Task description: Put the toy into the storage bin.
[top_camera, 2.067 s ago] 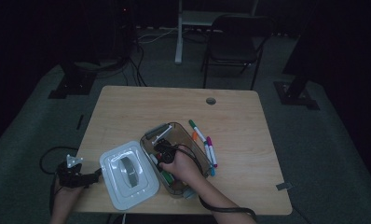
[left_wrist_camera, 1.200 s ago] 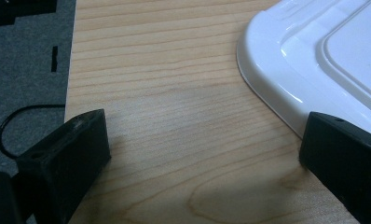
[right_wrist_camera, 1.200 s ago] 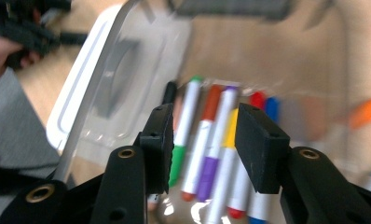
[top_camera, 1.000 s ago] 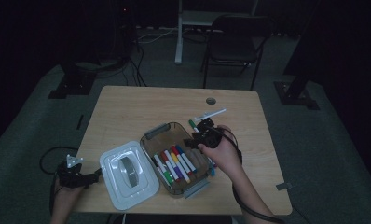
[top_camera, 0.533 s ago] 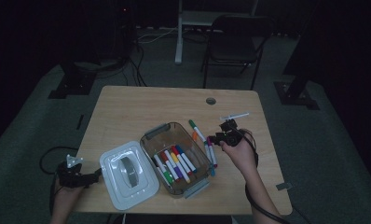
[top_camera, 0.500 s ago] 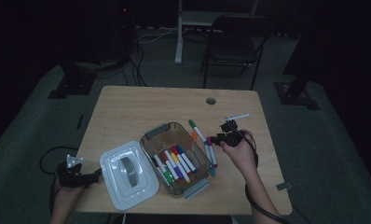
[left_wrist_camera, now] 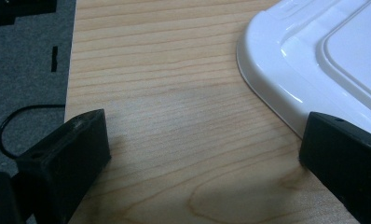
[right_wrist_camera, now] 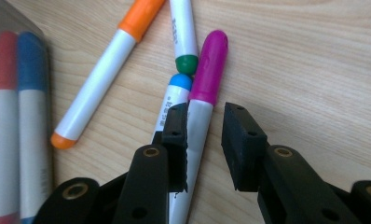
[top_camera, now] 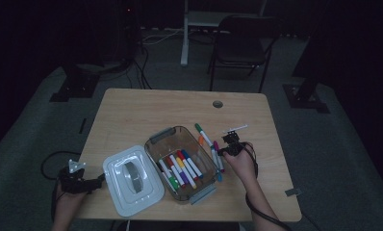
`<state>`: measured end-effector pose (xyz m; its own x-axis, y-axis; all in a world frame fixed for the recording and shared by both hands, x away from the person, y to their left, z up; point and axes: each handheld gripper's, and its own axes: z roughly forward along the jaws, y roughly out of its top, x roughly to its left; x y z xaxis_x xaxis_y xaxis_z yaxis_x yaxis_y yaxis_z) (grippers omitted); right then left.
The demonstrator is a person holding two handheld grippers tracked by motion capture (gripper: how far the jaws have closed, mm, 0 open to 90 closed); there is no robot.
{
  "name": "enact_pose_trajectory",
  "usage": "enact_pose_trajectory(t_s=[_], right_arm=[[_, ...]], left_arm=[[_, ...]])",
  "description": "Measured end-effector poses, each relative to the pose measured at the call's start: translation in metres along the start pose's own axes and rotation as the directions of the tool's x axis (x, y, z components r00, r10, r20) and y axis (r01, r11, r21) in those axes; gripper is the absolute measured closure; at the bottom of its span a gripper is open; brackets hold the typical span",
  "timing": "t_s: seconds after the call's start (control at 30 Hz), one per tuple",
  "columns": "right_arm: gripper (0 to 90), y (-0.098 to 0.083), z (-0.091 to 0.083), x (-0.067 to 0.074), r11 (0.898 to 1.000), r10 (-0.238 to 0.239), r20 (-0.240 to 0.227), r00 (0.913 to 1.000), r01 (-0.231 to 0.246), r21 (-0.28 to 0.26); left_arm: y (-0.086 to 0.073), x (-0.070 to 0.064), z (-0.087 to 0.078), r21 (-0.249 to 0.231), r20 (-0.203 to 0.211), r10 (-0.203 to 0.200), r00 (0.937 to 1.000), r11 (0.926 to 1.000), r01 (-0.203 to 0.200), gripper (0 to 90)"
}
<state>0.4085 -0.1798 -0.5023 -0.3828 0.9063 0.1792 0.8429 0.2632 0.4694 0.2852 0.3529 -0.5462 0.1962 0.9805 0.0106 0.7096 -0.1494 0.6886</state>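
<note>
A clear plastic bin [top_camera: 156, 139] holds several coloured markers [top_camera: 180, 166]. Loose markers lie on the table to its right. My right gripper [top_camera: 228, 144] is low over them. In the right gripper view its jaws [right_wrist_camera: 204, 116] straddle the white barrel of a magenta-capped marker [right_wrist_camera: 210, 65]. They have just been closing: the left pad touches the barrel and a gap remains at the right pad. A blue-capped marker [right_wrist_camera: 174, 100] lies against it, with an orange one [right_wrist_camera: 104, 65] and a green-tipped one [right_wrist_camera: 183, 32] nearby. My left gripper [top_camera: 79, 179] rests open at the table's left front edge, with nothing between its jaws [left_wrist_camera: 202, 154].
The bin's white lid [top_camera: 132, 178] lies left of the bin, its rim [left_wrist_camera: 286, 56] close to my left gripper's right jaw. The wooden table [top_camera: 146, 110] has a cable hole [top_camera: 217, 104] at the back. A chair [top_camera: 240, 43] stands beyond the table.
My right hand left the bin, swung right over the loose markers and came down onto them, its jaws narrowing. The left hand kept still.
</note>
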Motion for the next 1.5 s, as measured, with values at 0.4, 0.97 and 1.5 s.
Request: enact_pose_trajectory(t_s=[0.4,0.97,1.5], right_arm=[[75.0,-0.007,0.006,-0.011,0.999,0.029,0.048,0.9984,-0.031,0.032],[76.9,-0.009,-0.03,-0.029,0.988,0.153,-0.012,0.9881,-0.154,-0.033],[76.9,0.008,-0.103,0.006,0.981,0.073,-0.114,0.9908,-0.092,-0.17]], left_arm=[[0.0,0.0,0.0,0.0,0.0,0.0,1.0,1.0,0.0,2.2],[0.0,0.0,0.0,0.0,0.0,0.0,1.0,1.0,0.0,2.2],[0.0,0.0,0.0,0.0,0.0,0.0,1.0,1.0,0.0,2.2]])
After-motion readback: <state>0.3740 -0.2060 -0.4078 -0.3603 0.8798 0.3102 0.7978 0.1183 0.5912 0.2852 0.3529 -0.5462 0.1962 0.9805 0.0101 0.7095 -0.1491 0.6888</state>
